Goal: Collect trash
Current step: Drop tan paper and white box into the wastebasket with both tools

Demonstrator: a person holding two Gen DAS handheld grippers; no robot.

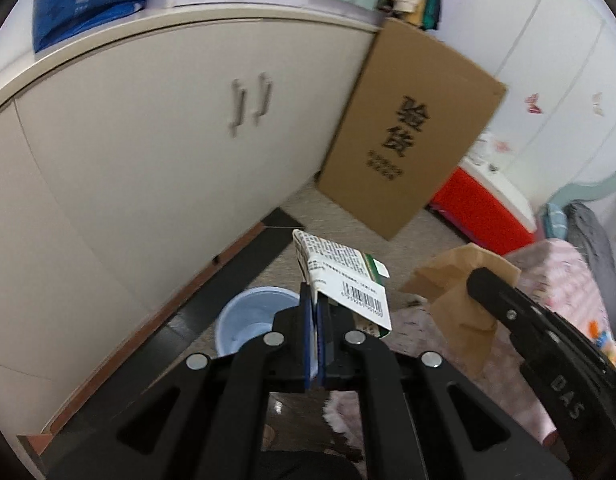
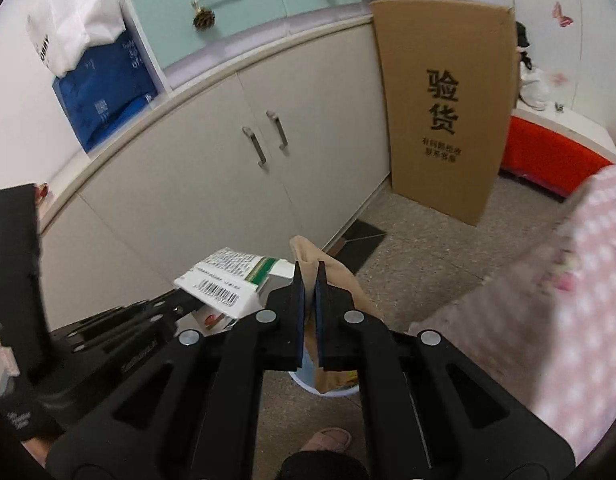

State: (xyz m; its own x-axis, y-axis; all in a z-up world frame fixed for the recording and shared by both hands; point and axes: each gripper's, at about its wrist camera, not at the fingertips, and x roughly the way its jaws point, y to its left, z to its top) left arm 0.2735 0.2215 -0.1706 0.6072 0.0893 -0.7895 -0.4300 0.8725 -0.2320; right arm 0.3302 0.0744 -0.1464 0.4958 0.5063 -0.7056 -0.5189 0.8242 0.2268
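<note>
Left wrist view shows your left gripper (image 1: 318, 320) with jaws clamped on a flattened white carton (image 1: 344, 280) above the blue bin (image 1: 243, 320), while your right gripper (image 2: 310, 312) pinches crumpled brown paper (image 2: 312, 264); releasing off-centre risks either landing on the floor (image 2: 428, 248).

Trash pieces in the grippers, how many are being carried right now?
2. A white printed carton is clamped in the left gripper, above the blue bin. A crumpled brown paper bag is pinched in the right gripper. More may lie out of view.
</note>
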